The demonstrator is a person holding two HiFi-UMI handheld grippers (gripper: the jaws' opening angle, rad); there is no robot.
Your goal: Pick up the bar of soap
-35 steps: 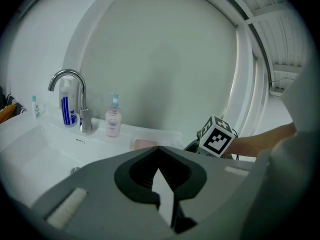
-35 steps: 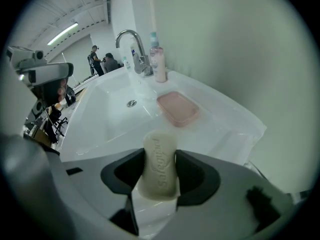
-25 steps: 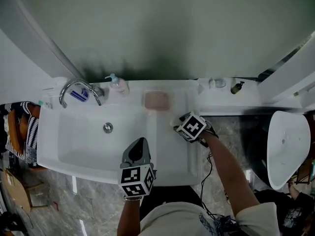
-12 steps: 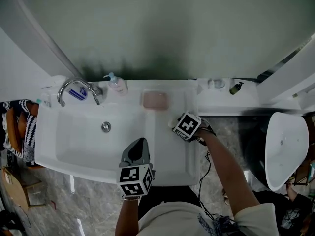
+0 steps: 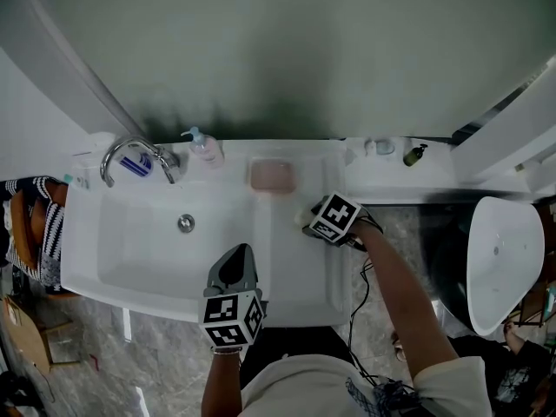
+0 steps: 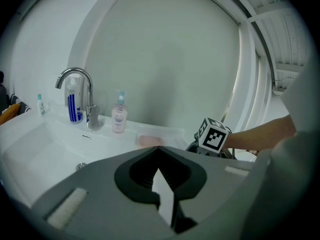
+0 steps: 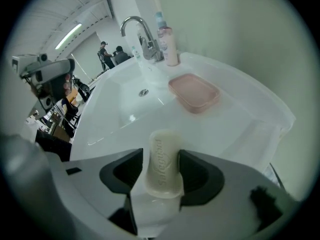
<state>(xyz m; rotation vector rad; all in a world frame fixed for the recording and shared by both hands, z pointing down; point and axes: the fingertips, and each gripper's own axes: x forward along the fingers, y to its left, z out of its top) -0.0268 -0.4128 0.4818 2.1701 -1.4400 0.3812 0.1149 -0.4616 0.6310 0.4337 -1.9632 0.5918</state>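
Note:
The bar of soap (image 7: 162,164) is cream-white with embossed lettering, and it stands on edge between the jaws of my right gripper (image 7: 162,154), which is shut on it. In the head view that gripper (image 5: 306,218) hovers over the white counter just right of the basin, with the soap's pale end (image 5: 301,218) peeking out. A pink soap dish (image 7: 194,92) (image 5: 274,175) lies empty beyond it, near the back wall. My left gripper (image 5: 236,257) (image 6: 159,151) hangs at the sink's front edge with its jaws shut and nothing in them.
A chrome faucet (image 5: 130,155) and a blue bottle (image 5: 137,165) stand at the back left, with a pump bottle (image 5: 207,149) between them and the dish. The white basin (image 5: 130,250) has its drain (image 5: 185,224) in the middle. A small dark bottle (image 5: 415,155) sits on the right ledge, and a white bowl (image 5: 499,259) lies far right.
My right gripper, with the soap in it, has shifted slightly up and toward the back of the counter. The left gripper has stayed almost where it was.

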